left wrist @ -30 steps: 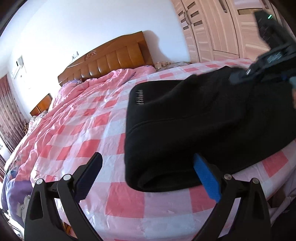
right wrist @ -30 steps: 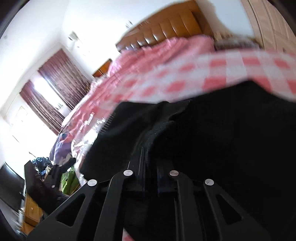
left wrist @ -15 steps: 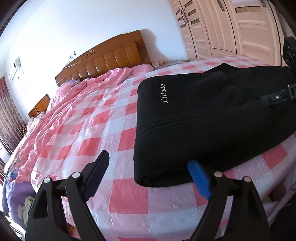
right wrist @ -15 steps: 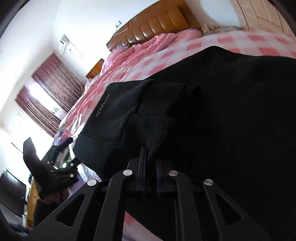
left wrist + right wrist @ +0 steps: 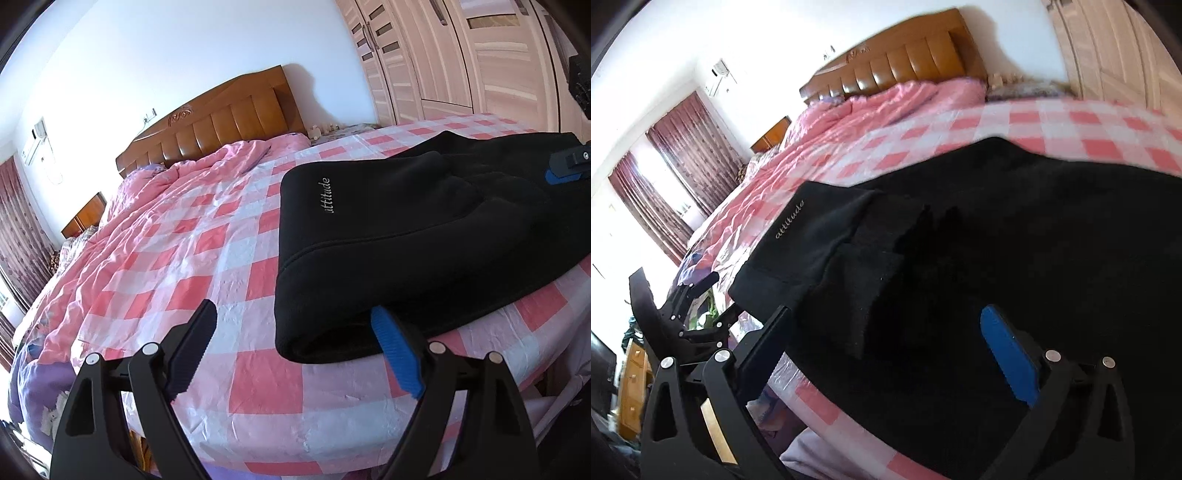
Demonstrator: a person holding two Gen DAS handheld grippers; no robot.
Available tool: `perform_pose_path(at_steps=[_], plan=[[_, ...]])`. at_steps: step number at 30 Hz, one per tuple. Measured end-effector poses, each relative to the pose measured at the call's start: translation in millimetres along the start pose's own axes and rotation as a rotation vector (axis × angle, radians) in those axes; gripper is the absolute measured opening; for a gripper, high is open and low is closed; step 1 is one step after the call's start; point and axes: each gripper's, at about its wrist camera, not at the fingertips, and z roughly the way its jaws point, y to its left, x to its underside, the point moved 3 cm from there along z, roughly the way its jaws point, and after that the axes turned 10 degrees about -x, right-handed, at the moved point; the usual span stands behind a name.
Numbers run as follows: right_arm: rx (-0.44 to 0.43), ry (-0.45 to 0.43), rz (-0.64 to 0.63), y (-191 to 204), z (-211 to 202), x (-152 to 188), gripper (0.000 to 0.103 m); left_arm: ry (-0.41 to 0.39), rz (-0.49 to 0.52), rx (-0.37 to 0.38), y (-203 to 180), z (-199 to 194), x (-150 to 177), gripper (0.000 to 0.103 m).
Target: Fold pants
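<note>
The black pants (image 5: 424,240) lie folded on the pink checked bed (image 5: 177,266) near its front edge, with small silver lettering near the fold. In the right wrist view the pants (image 5: 1015,258) fill the middle, the waistband end laid back over them. My left gripper (image 5: 295,343) is open and empty at the pants' near left corner. My right gripper (image 5: 886,343) is open just above the pants, holding nothing. The left gripper (image 5: 698,306) also shows at the left of the right wrist view.
A wooden headboard (image 5: 218,122) and a rumpled pink quilt (image 5: 199,177) are at the far end. Wardrobe doors (image 5: 461,62) stand at the right. Dark red curtains (image 5: 679,177) and a wooden nightstand (image 5: 83,218) are at the left.
My right gripper was shut on the pants' fabric and has opened and let it go. The pants have settled flat on the bed. The left gripper has stayed open.
</note>
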Motion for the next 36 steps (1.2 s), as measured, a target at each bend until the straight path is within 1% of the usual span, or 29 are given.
perform_pose_path(at_steps=[1, 2, 3, 4, 5, 6, 7, 8, 9, 10, 11, 12, 13, 14, 17, 20, 24, 26, 28, 31, 34, 36], plan=[[-0.019, 0.044, 0.014, -1.1, 8.5, 1.2, 0.098, 0.002, -0.004, 0.001, 0.1, 0.3, 0.7, 0.085], [-0.029, 0.073, 0.024, -1.9, 15.2, 3.2, 0.092, 0.003, -0.009, 0.003, 0.6, 0.6, 1.5, 0.085], [-0.047, 0.107, 0.03, -2.1, 26.0, 4.2, 0.09, 0.004, -0.013, 0.007, 1.0, 0.6, 2.3, 0.085], [-0.042, 0.108, 0.011, 2.4, 31.5, 2.3, 0.09, 0.005, -0.013, 0.009, 1.0, 0.9, 3.0, 0.086], [-0.044, 0.118, -0.006, 6.9, 37.1, -0.5, 0.086, 0.006, -0.011, 0.008, 0.8, 1.2, 3.8, 0.086], [-0.058, 0.128, -0.009, 10.7, 42.2, -3.2, 0.076, 0.007, -0.01, 0.008, 0.7, 1.5, 5.0, 0.087], [-0.092, 0.134, 0.0, 14.8, 49.7, -8.0, 0.071, 0.009, -0.01, 0.01, 0.5, 1.6, 5.1, 0.087], [-0.099, 0.134, 0.007, 16.3, 54.6, -11.9, 0.065, 0.011, -0.01, 0.014, 0.0, 1.6, 5.5, 0.087], [-0.093, 0.128, 0.006, 18.1, 55.5, -12.9, 0.053, 0.012, -0.01, 0.016, -0.1, 1.4, 5.9, 0.087], [-0.082, 0.118, 0.003, 18.5, 56.6, -14.4, 0.045, 0.014, -0.009, 0.017, 0.1, 1.2, 6.3, 0.088], [-0.061, 0.093, -0.004, 17.6, 53.4, -16.8, 0.031, 0.017, -0.007, 0.016, 1.0, 1.0, 7.6, 0.088], [-0.059, 0.075, -0.015, 18.1, 49.0, -17.6, 0.027, 0.023, -0.008, 0.017, 1.8, 1.6, 8.9, 0.09], [-0.054, 0.065, -0.026, 19.2, 45.5, -17.7, 0.025, 0.032, -0.014, 0.022, 3.1, 2.9, 10.6, 0.091], [-0.035, 0.051, -0.044, 21.4, 40.4, -17.5, 0.021, 0.04, -0.021, 0.027, 3.9, 4.5, 11.6, 0.091], [-0.005, 0.019, -0.08, 28.3, 31.1, -14.9, 0.019, 0.062, -0.042, 0.039, 4.5, 8.6, 14.2, 0.091], [0.013, 0.01, -0.103, 34.5, 30.4, -15.2, 0.019, 0.059, -0.034, 0.044, 0.3, 7.1, 12.2, 0.091], [0.017, -0.014, -0.112, 38.1, 23.8, -22.2, 0.018, 0.063, -0.023, 0.047, -2.3, 6.7, 11.6, 0.091], [0.019, -0.037, -0.127, 43.3, 16.4, -27.1, 0.018, 0.072, -0.035, 0.059, -1.2, 7.9, 12.7, 0.091], [0.025, -0.069, -0.144, 48.1, 7.1, -34.4, 0.018, 0.087, -0.07, 0.082, 1.5, 9.8, 12.4, 0.091], [0.032, -0.108, -0.157, 51.8, -6.5, -41.9, 0.018, 0.104, -0.097, 0.094, 3.6, 13.6, 10.3, 0.091], [0.045, -0.138, -0.15, 46.7, -19.0, -46.1, 0.018, 0.133, -0.081, 0.074, 0.9, 21.0, 9.1, 0.091], [0.053, -0.142, -0.139, 40.4, -22.0, -47.0, 0.018, 0.136, -0.078, 0.089, -1.6, 21.0, 8.9, 0.091]])
